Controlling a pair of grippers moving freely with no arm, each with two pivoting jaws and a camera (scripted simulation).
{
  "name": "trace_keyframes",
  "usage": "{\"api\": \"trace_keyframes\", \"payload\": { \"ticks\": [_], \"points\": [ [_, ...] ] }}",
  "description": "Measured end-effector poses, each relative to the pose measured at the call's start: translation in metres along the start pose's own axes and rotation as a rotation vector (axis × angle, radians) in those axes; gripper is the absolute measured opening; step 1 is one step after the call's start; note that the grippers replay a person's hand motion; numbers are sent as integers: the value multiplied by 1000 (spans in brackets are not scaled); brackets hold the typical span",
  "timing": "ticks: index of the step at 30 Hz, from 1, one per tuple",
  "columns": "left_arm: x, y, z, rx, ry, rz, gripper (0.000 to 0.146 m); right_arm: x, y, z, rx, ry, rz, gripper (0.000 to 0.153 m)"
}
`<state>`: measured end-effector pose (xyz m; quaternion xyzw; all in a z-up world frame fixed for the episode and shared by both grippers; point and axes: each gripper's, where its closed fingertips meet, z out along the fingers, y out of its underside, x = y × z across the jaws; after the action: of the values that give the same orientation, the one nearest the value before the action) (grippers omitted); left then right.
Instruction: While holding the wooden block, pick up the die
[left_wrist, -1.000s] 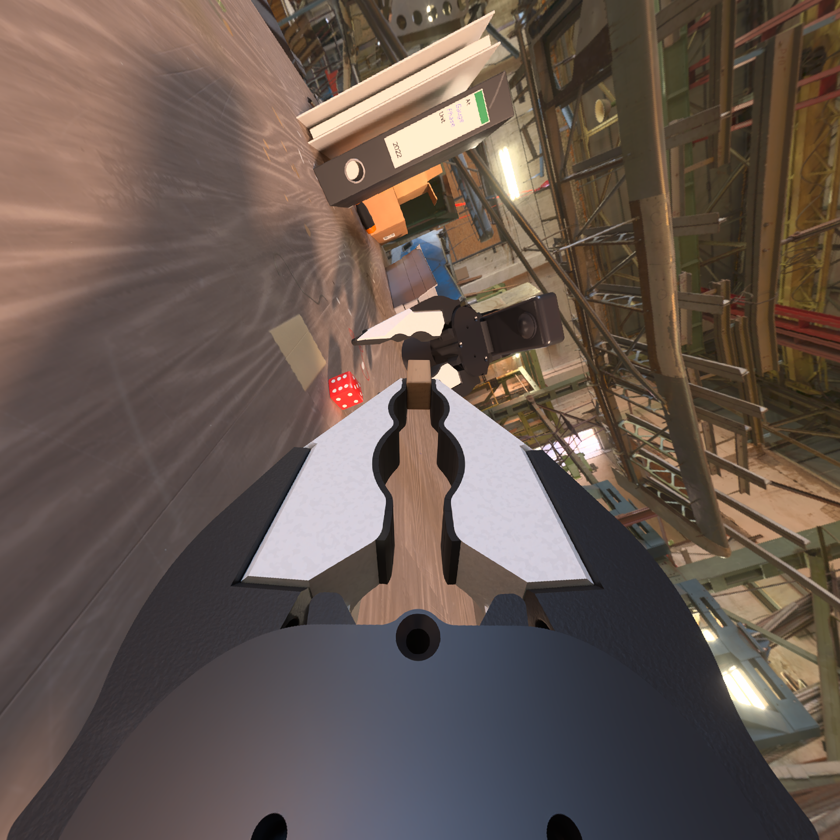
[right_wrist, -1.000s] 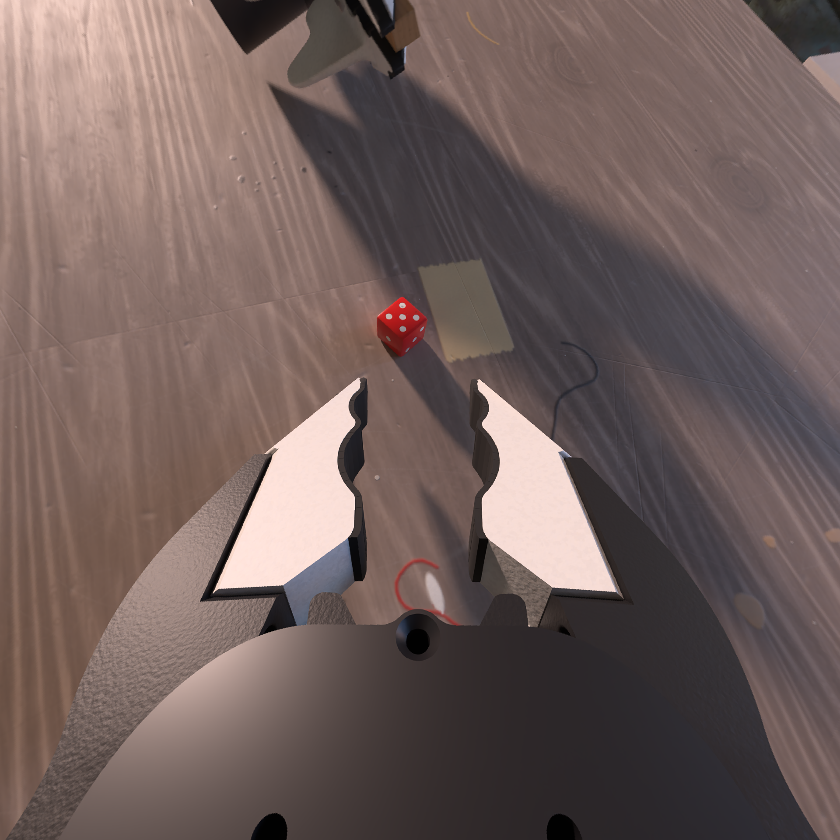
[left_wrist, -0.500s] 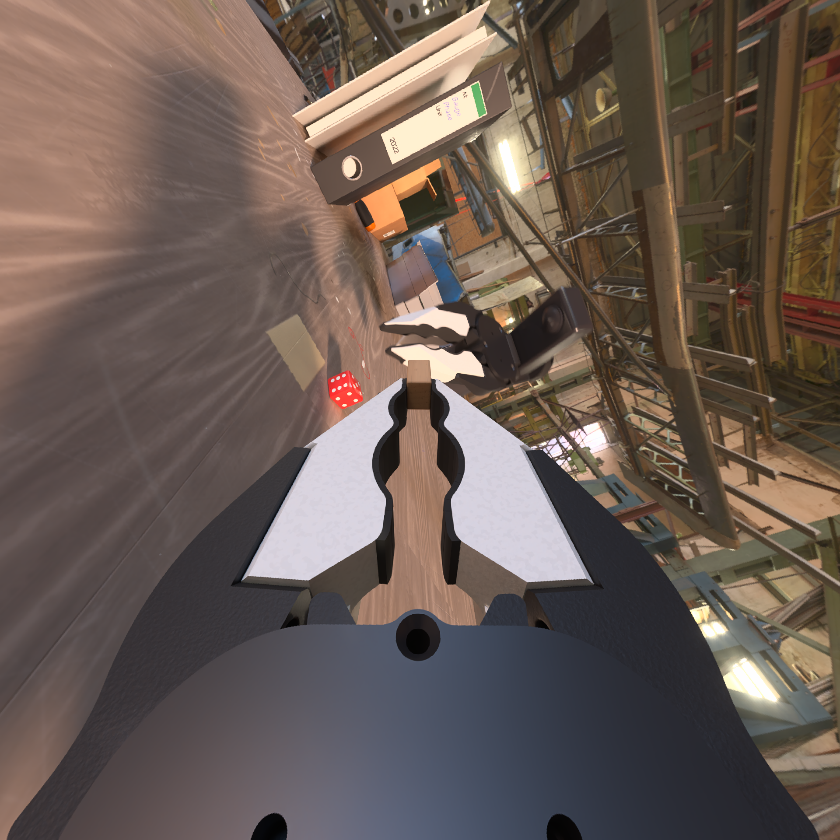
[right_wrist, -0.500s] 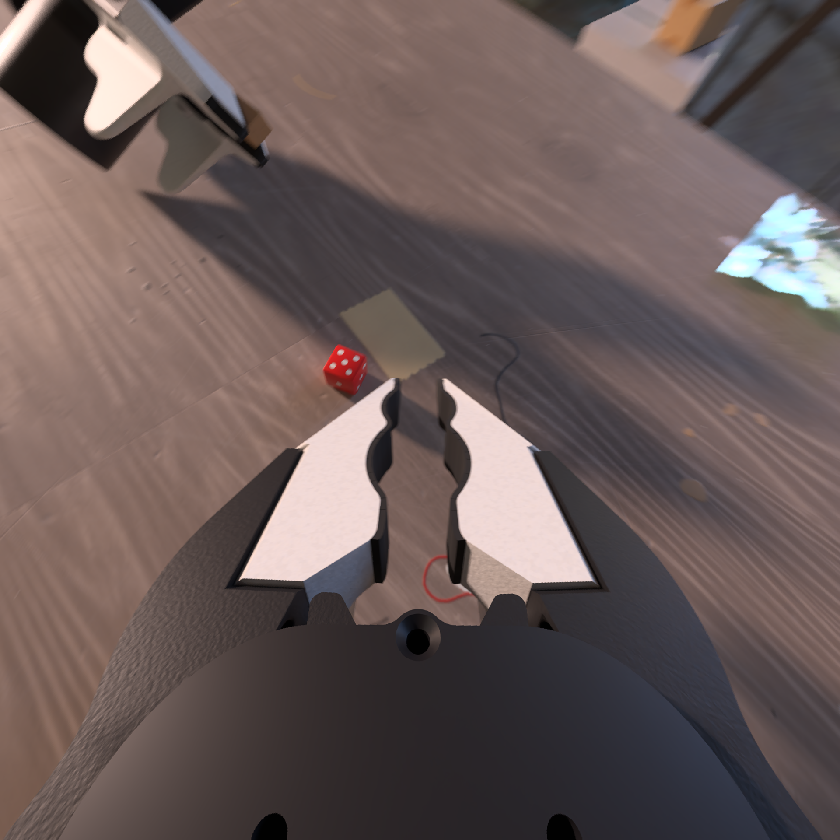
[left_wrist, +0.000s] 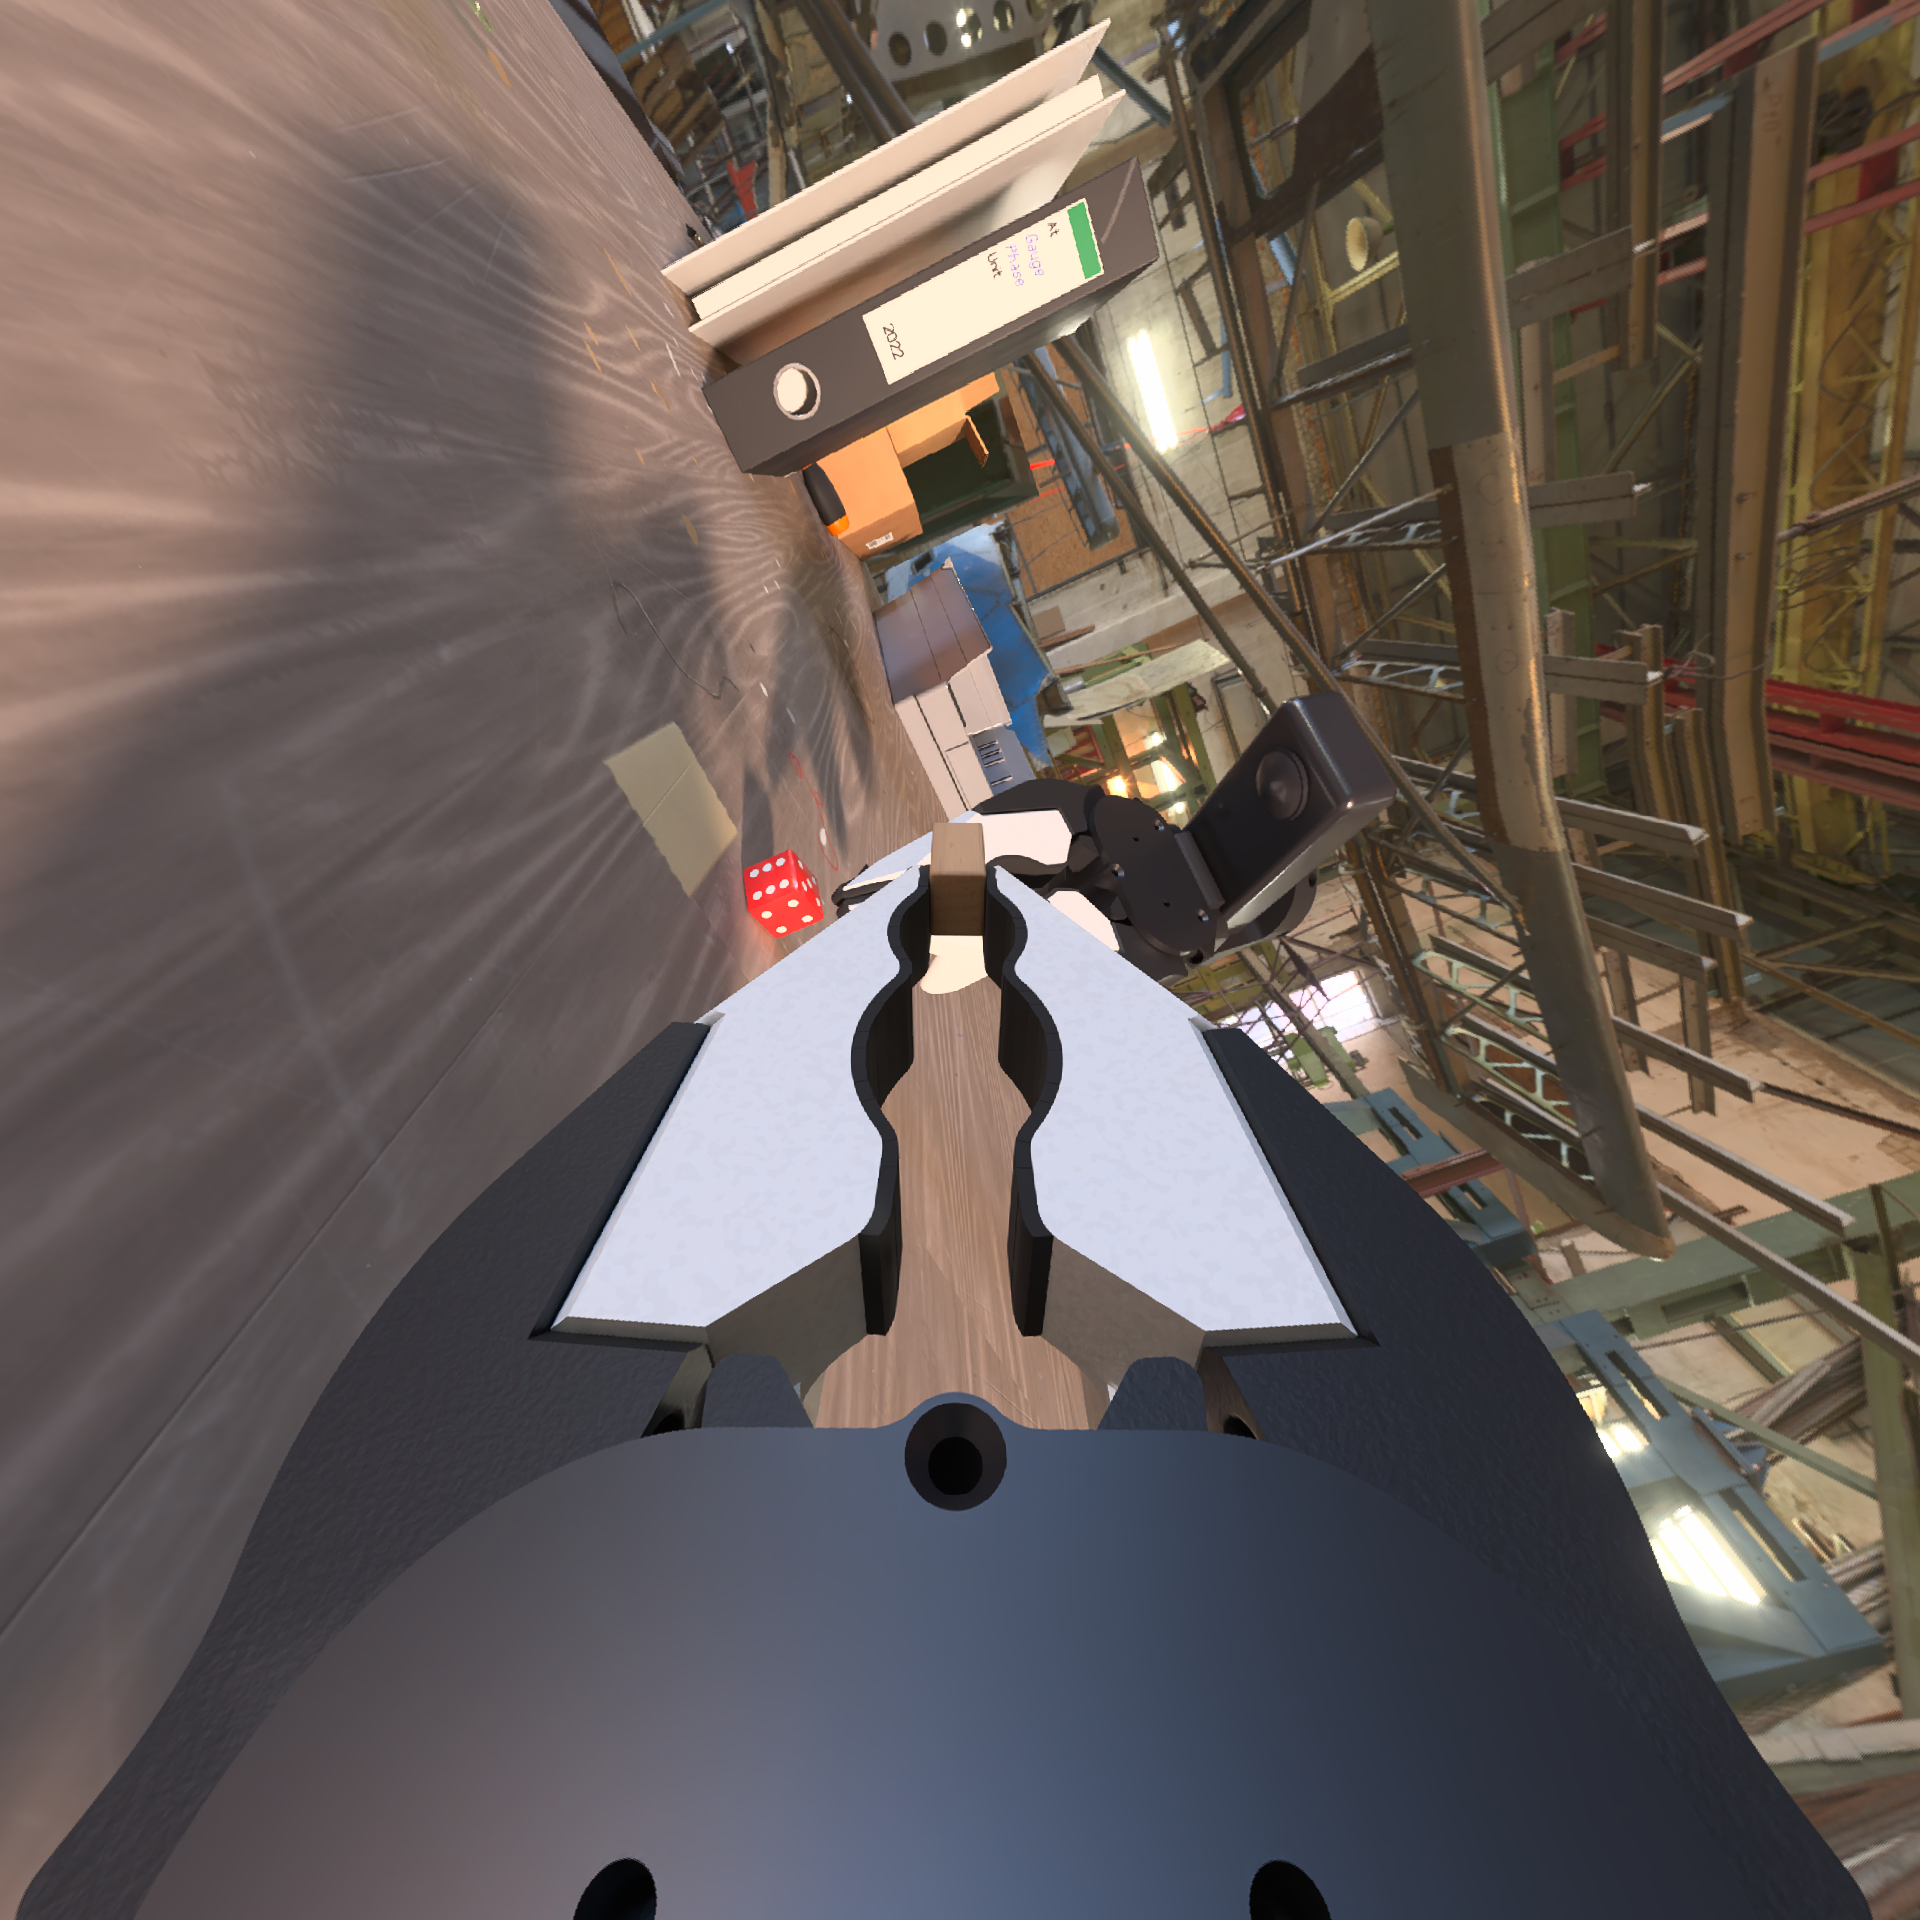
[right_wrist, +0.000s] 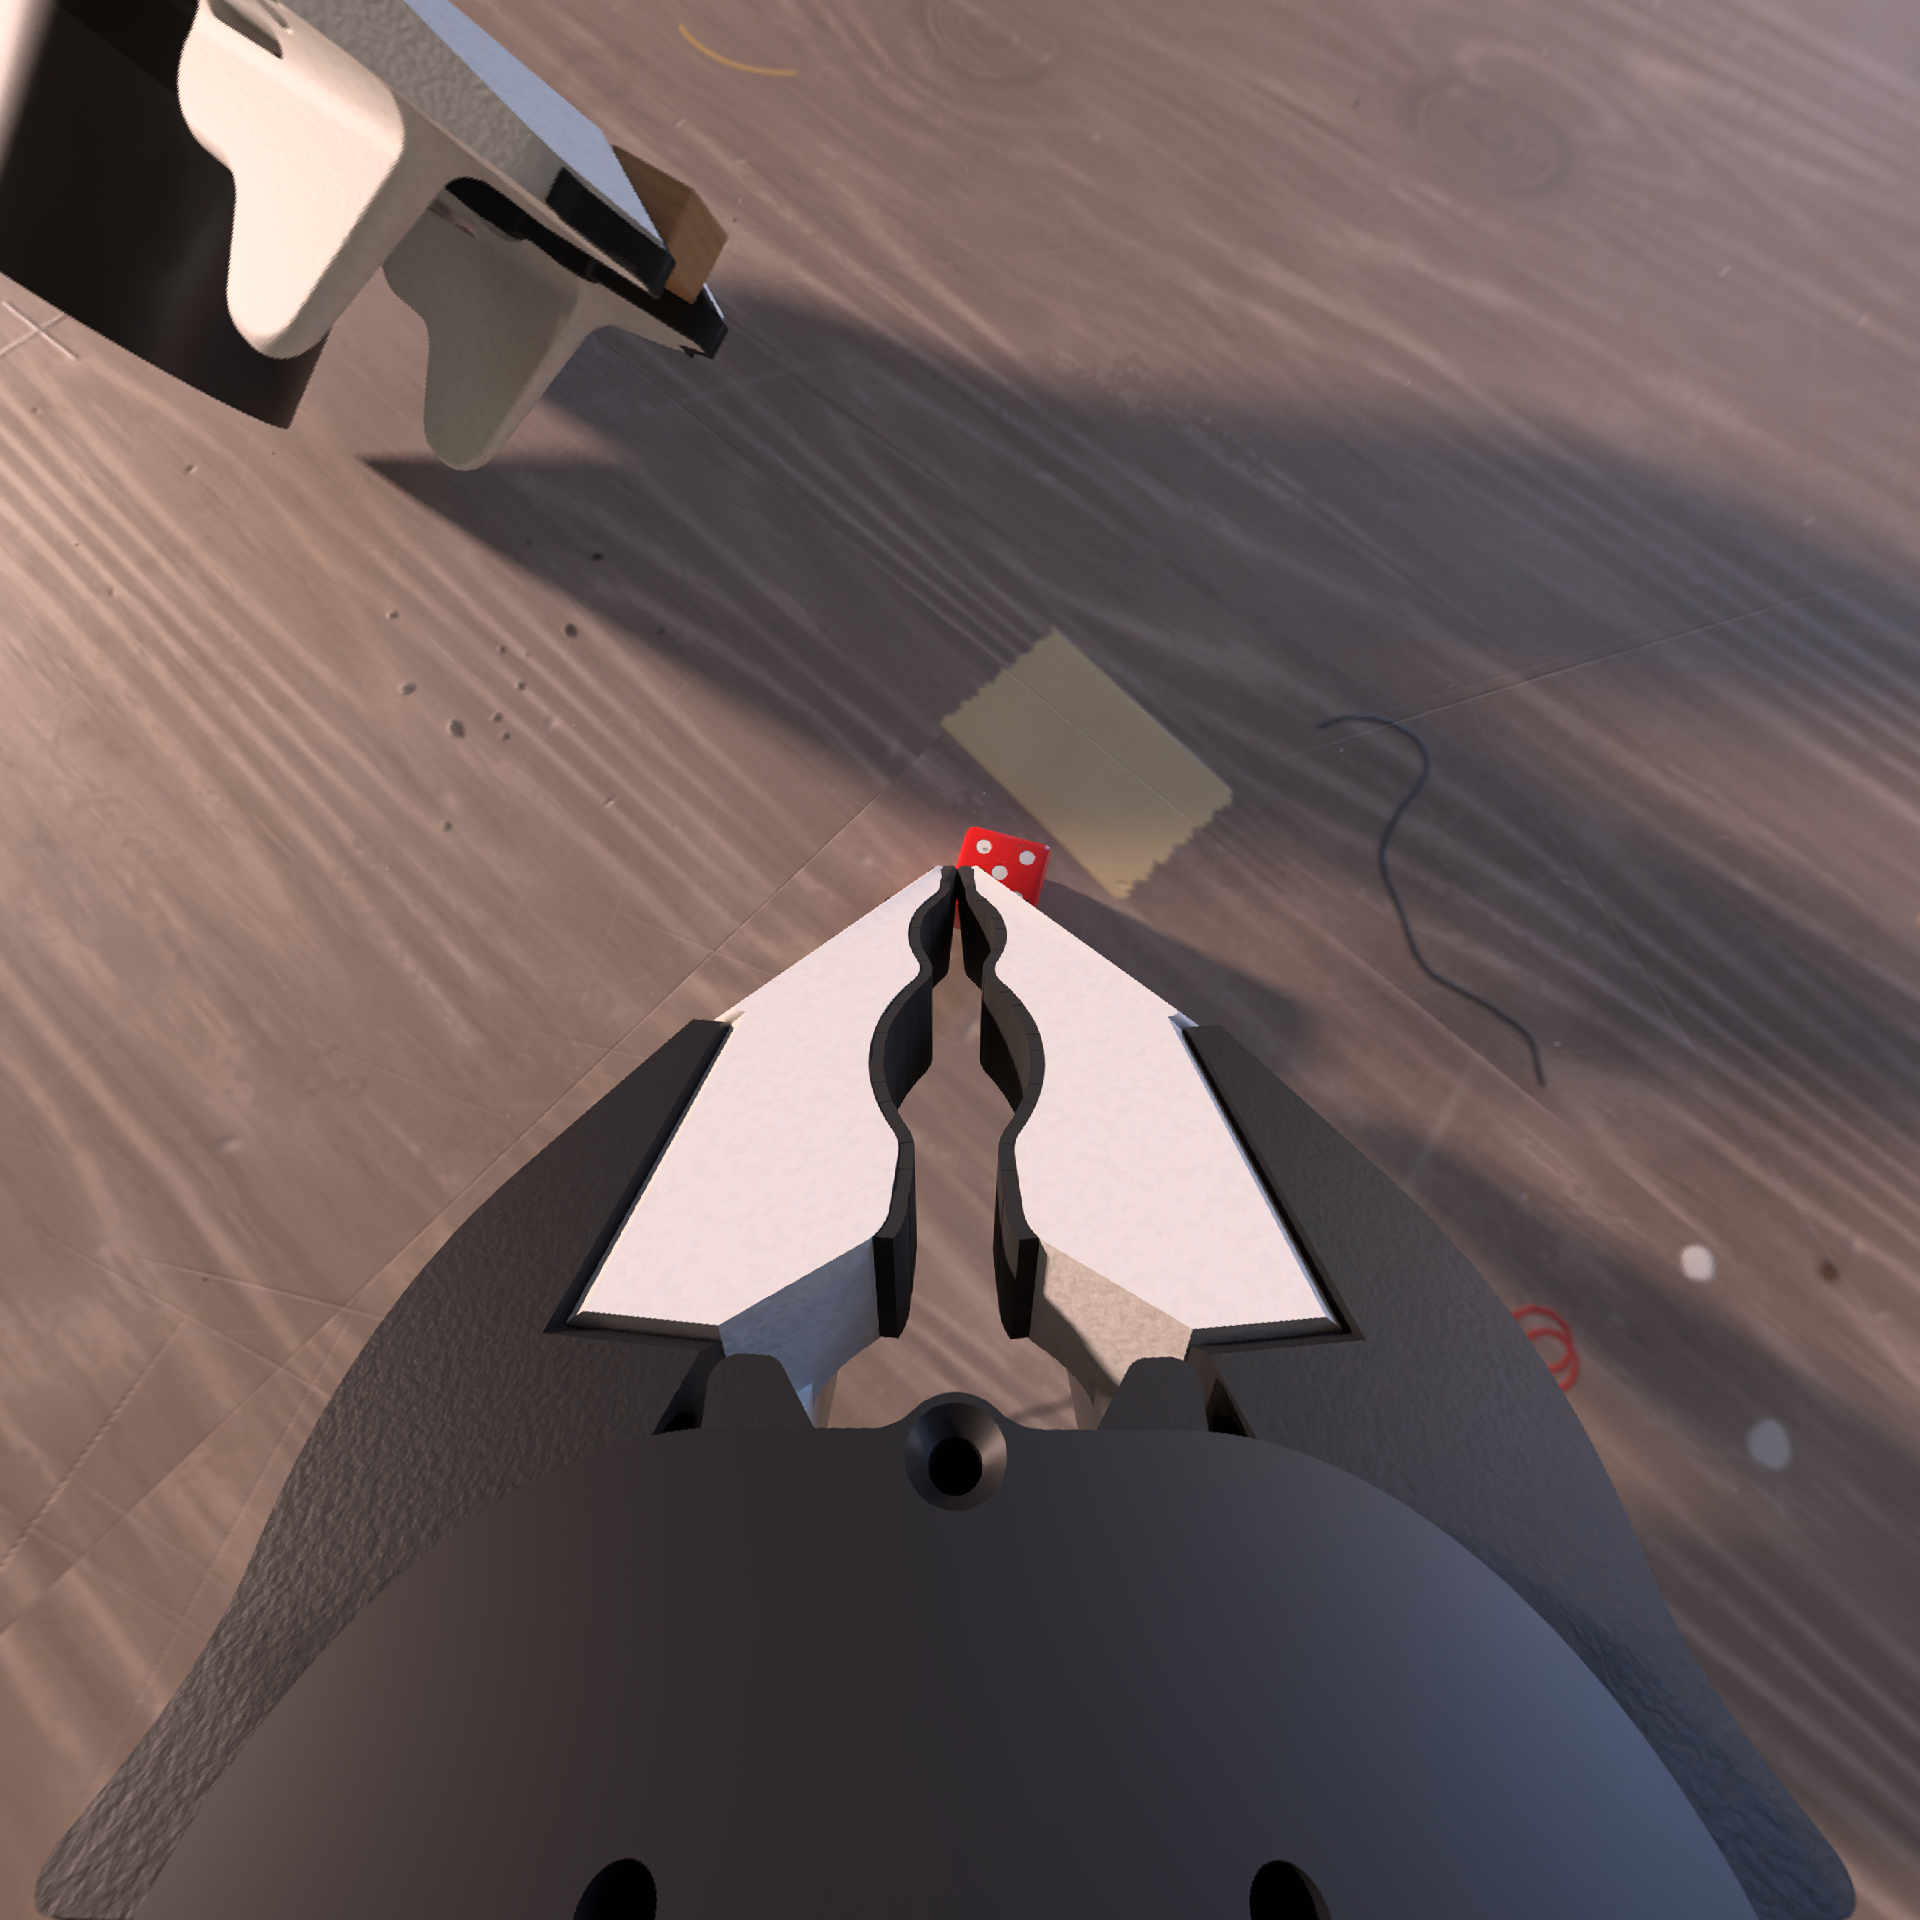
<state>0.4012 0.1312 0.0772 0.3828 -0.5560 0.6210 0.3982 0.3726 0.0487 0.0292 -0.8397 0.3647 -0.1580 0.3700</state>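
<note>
My left gripper (left_wrist: 956, 906) is shut on a long wooden block (left_wrist: 956, 1195) and holds it above the table; its end sticks out past the tips. It also shows in the right wrist view (right_wrist: 681, 296) at the upper left with the block's end (right_wrist: 694, 231). The red die (right_wrist: 1006, 860) lies on the wooden table (right_wrist: 312, 935). My right gripper (right_wrist: 957, 881) is shut and empty. Its tips are pressed together just in front of the die and partly hide it. In the left wrist view the die (left_wrist: 784, 894) lies just left of the right gripper (left_wrist: 873, 881).
A tan paper patch (right_wrist: 1086, 764) lies right behind the die. A dark wire (right_wrist: 1403, 831) and a red rubber band (right_wrist: 1548, 1345) lie to the right. A grey binder with folders (left_wrist: 935, 322) and an orange box (left_wrist: 894, 488) stand at the table's far edge.
My right gripper has closed from open to shut and moved forward up to the die. The left gripper has kept its hold on the block.
</note>
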Motion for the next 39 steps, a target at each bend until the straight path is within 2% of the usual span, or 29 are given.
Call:
{"api": "trace_keyframes", "payload": {
  "ticks": [5, 14, 17, 21, 26, 34, 39],
  "points": [
    [0, 0, 0, -3, 0, 2, 8, -3, 2, 4, -65, -43, 49, 2],
    [0, 1, 1, -6, -1, 6, 8, -3, 31, -6, -231, -114, -29, 3],
    [0, 0, 0, -1, 0, 2, 8, 1, 30, -17, -215, -111, -22, 3],
    [0, -1, 0, 6, 0, 1, 8, 8, 22, -34, -89, -56, 107, 8],
    [0, 0, 0, 0, -1, 8, 8, 8, 38, -38, -130, 19, 241, 22],
    [0, 1, 1, -2, -8, 22, 8, 11, 28, -15, -132, 31, 318, 39],
    [0, 1, 1, 0, -9, 25, 8, 17, 23, -3, -204, 106, 290, 40]
  ]
}}
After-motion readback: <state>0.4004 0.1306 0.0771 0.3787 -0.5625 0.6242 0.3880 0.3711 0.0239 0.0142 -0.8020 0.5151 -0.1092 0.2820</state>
